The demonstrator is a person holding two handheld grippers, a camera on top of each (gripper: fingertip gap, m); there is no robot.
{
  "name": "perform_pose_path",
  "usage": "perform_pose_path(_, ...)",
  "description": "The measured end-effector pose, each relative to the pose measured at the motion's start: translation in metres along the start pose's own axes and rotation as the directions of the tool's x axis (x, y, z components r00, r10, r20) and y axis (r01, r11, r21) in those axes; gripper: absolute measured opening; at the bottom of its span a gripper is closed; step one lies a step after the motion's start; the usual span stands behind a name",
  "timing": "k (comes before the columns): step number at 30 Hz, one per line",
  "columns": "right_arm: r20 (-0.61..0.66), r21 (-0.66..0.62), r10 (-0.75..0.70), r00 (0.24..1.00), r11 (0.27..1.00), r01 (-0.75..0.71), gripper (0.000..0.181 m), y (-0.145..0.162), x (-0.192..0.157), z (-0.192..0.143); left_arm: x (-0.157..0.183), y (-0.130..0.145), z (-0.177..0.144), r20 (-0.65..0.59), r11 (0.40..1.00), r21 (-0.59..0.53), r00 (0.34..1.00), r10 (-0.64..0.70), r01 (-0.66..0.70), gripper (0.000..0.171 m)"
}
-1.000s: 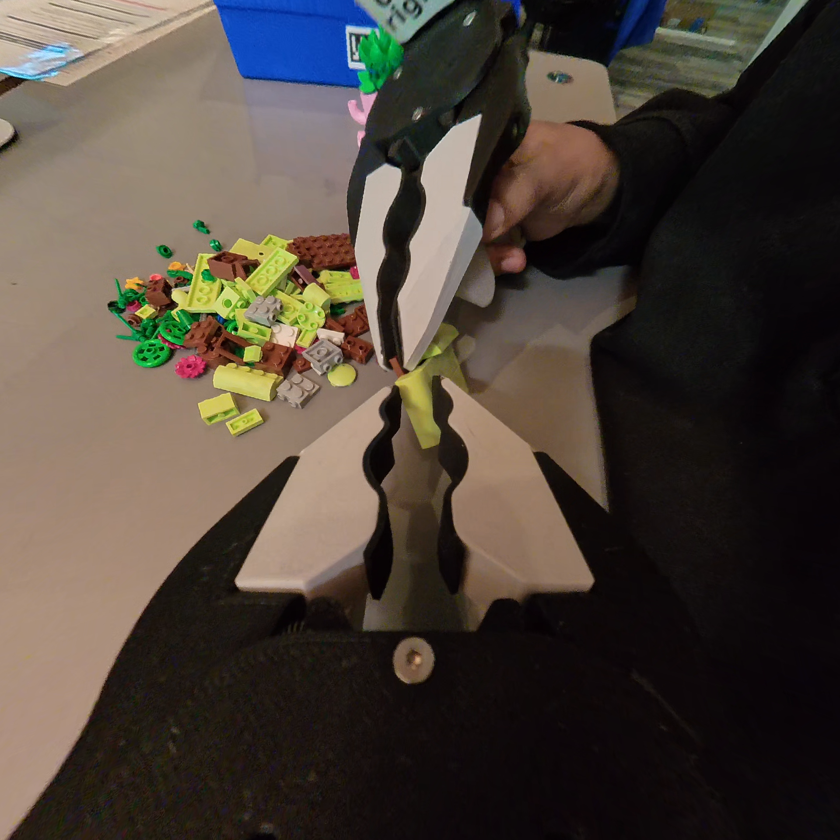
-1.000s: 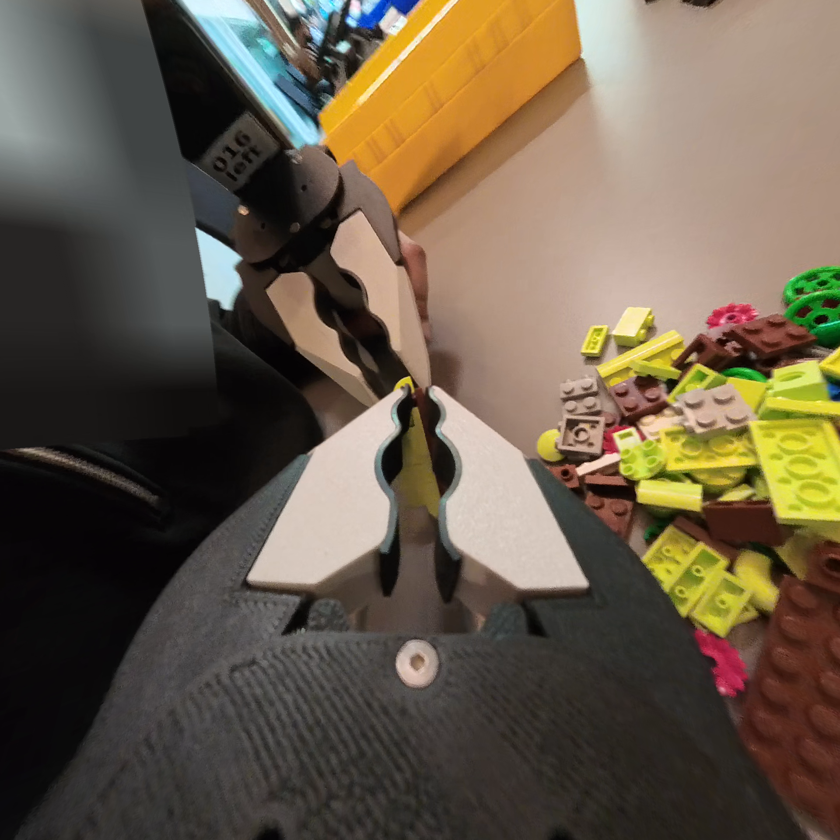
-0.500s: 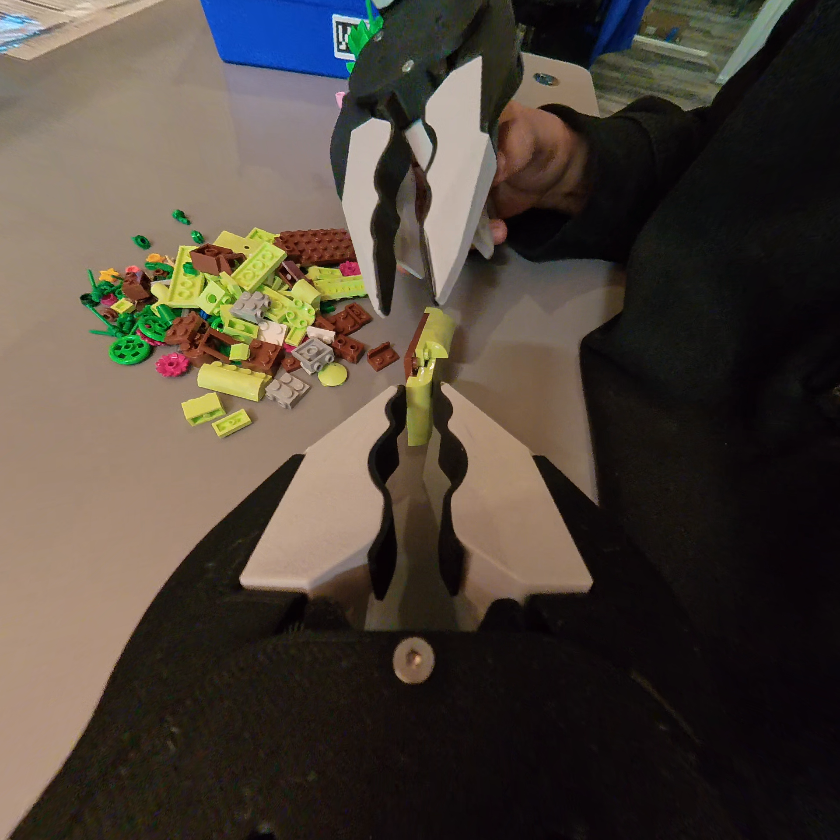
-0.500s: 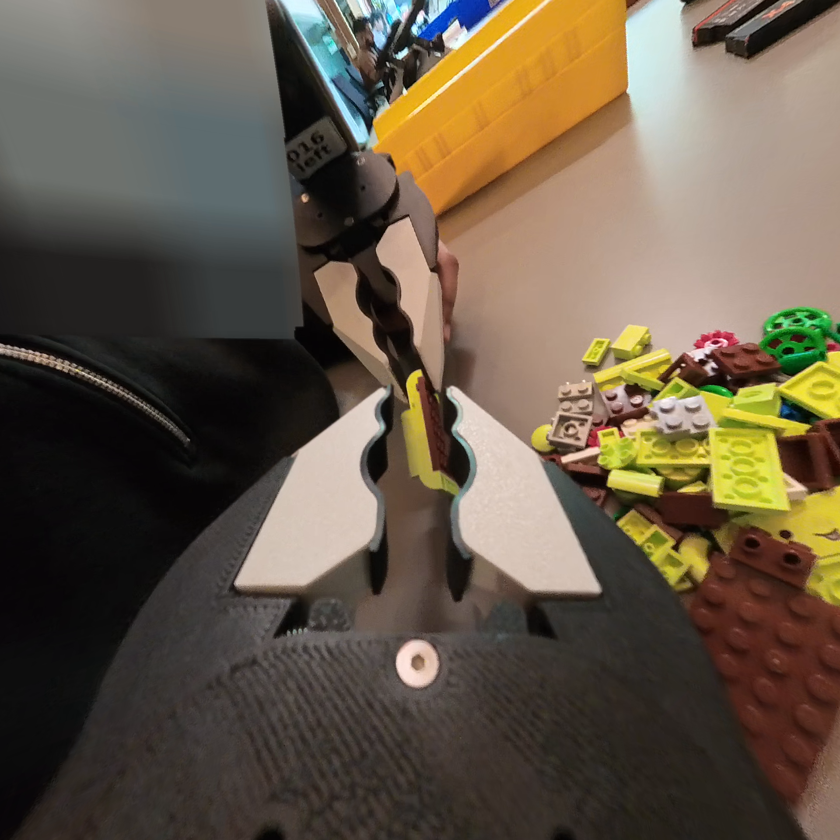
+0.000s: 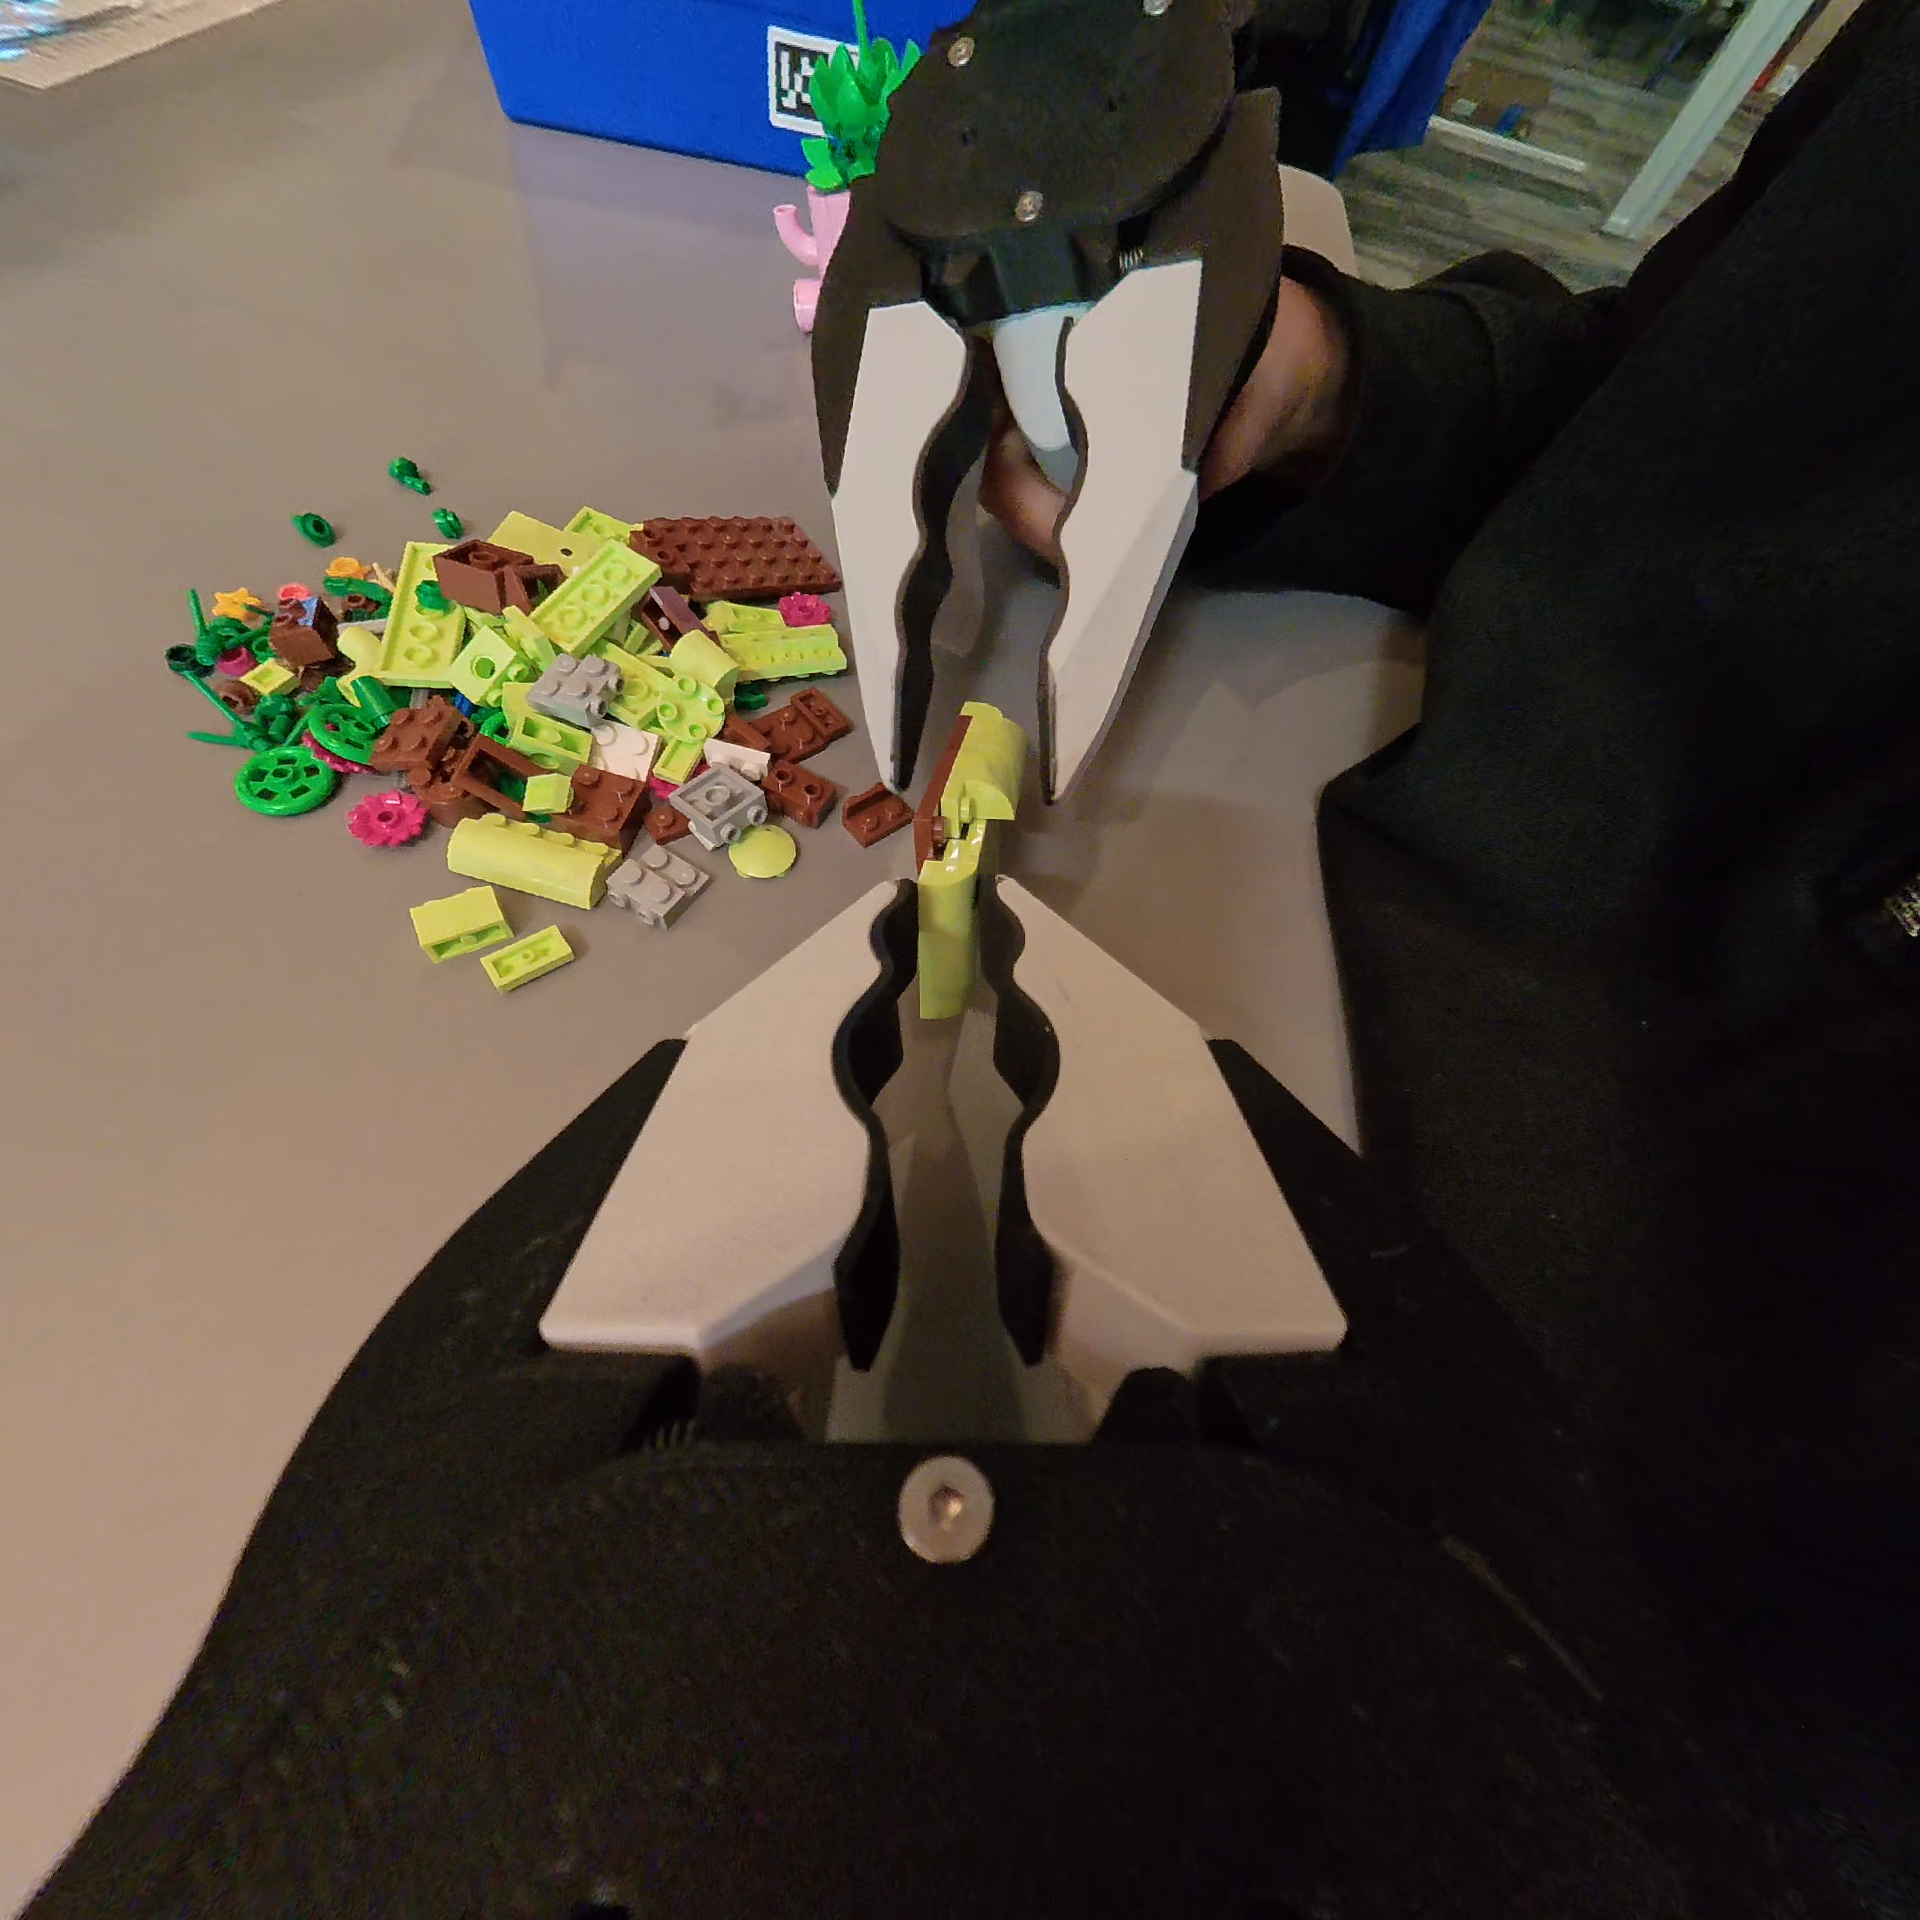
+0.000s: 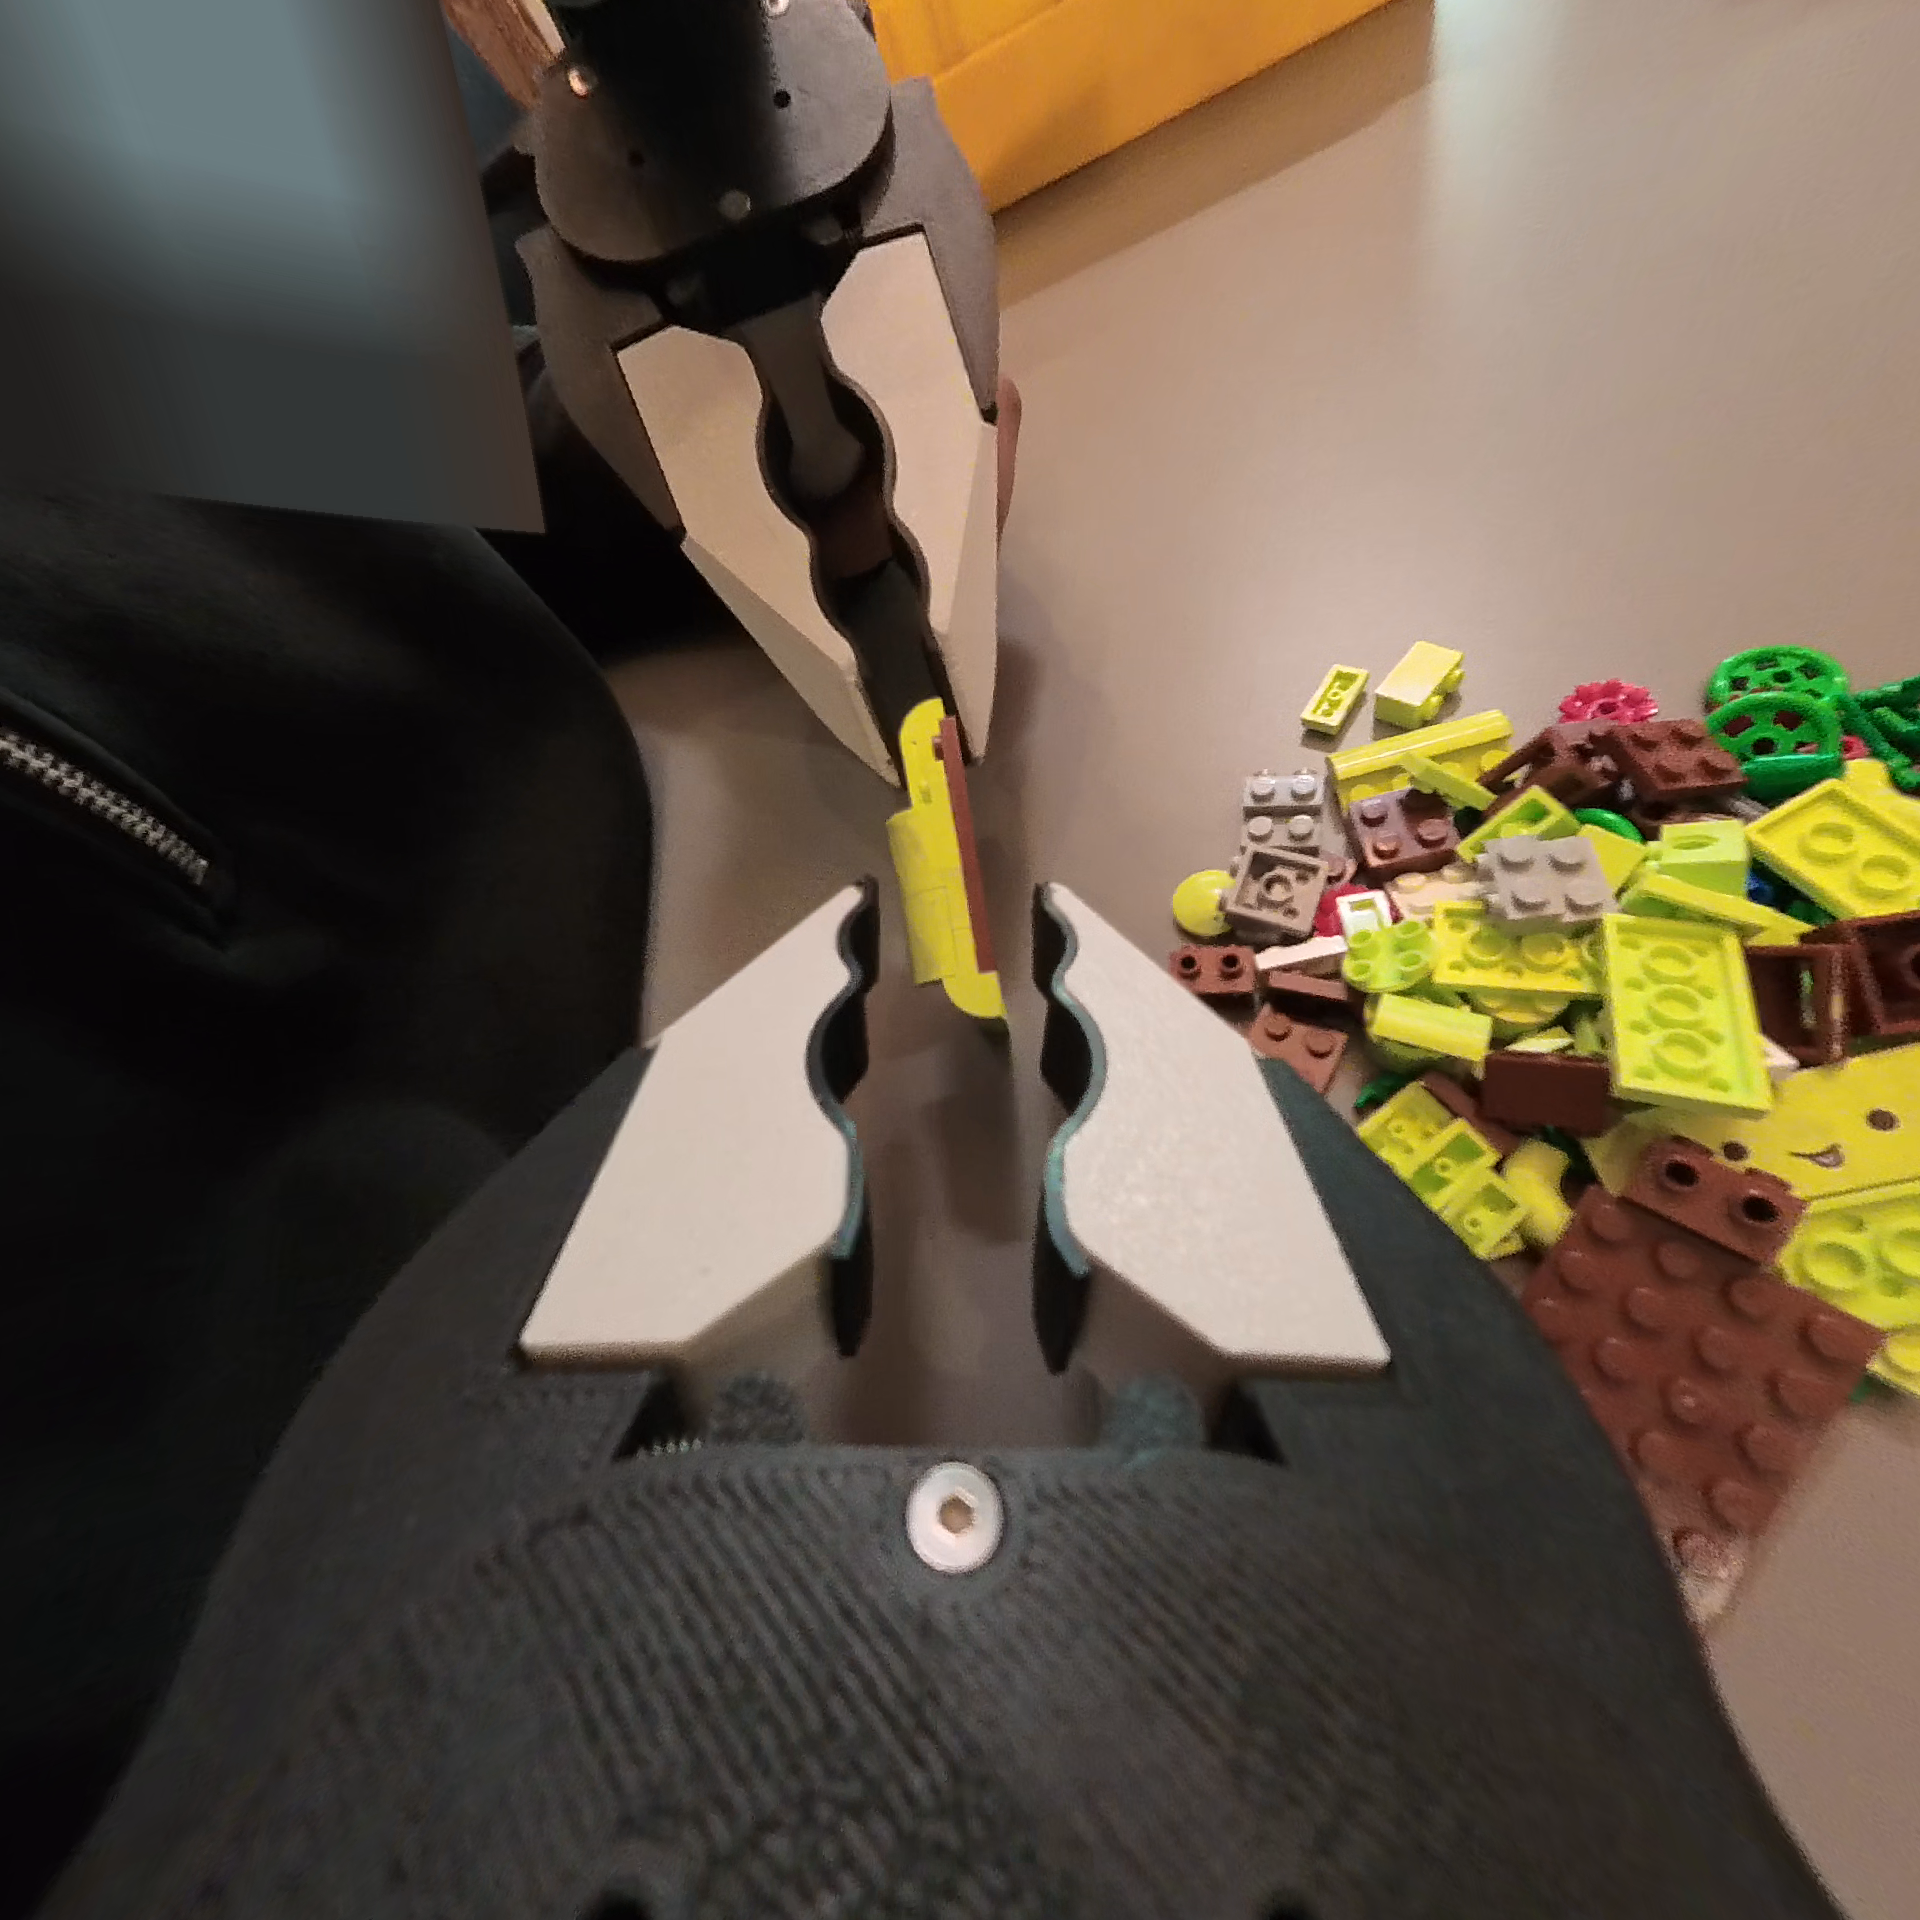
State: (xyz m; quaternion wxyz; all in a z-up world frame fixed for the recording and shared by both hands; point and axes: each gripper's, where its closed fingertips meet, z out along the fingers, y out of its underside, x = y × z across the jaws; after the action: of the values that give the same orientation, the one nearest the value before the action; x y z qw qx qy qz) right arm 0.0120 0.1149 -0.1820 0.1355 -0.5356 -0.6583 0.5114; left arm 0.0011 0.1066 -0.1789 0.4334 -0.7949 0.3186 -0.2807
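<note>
Between left claw (image 5: 943, 883) tips, lime-brown brick assembly (image 5: 956, 831)

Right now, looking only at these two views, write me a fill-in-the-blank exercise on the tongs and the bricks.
1. The left tongs are shut on a small lime and ____ brick piece.
2. The right tongs are ____, their fingers on either side of that piece.
3. The loose brick pile lies on the ____ table.
4. Behind the pile stands a ____ bin.

Missing words: brown; open; grey; blue
</note>
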Motion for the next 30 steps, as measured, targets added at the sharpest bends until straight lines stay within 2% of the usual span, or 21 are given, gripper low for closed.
perform_pose_path(4, -0.024, -0.042, -0.041, 0.999, 0.998, 0.040, 0.017, 0.0056, -0.0005, 0.0039, 0.0004, 0.0015, 0.0004, -0.008, 1.000, -0.010, 1.000, -0.004, 0.004, 0.006)
perform_pose_path(8, -0.038, -0.046, -0.051, 0.998, 0.998, 0.049, 0.015, 0.0061, 0.0004, 0.0043, -0.0012, -0.0004, -0.0013, -0.004, 1.000, 0.007, 1.000, -0.014, 0.014, 0.023)
perform_pose_path(10, -0.033, -0.050, -0.053, 0.998, 0.997, 0.051, 0.015, 0.0066, -0.0004, 0.0048, -0.0015, -0.0022, -0.0030, -0.008, 1.000, 0.022, 1.000, -0.021, 0.021, 0.025)
perform_pose_path(14, -0.031, -0.052, -0.058, 0.998, 0.997, 0.057, 0.015, 0.0068, -0.0011, 0.0050, -0.0040, -0.0051, -0.0055, 0.002, 0.998, 0.046, 1.000, -0.030, 0.030, 0.020)
perform_pose_path(19, -0.034, -0.068, -0.116, 0.993, 0.991, 0.114, 0.015, 0.0080, -0.0041, 0.0077, -0.0068, -0.0013, -0.0018, 0.014, 0.999, 0.013, 0.999, -0.045, 0.045, 0.019)
perform_pose_path(23, -0.044, -0.077, -0.133, 0.990, 0.989, 0.129, 0.015, 0.0089, -0.0033, 0.0089, -0.0034, 0.0029, 0.0021, -0.006, 0.999, -0.024, 0.999, -0.035, 0.035, 0.002)
perform_pose_path(30, -0.065, -0.080, -0.150, 0.987, 0.986, 0.145, 0.020, 0.0083, -0.0008, 0.0096, -0.0024, 0.0046, 0.0037, -0.013, 0.999, -0.039, 0.999, -0.036, 0.035, 0.002)
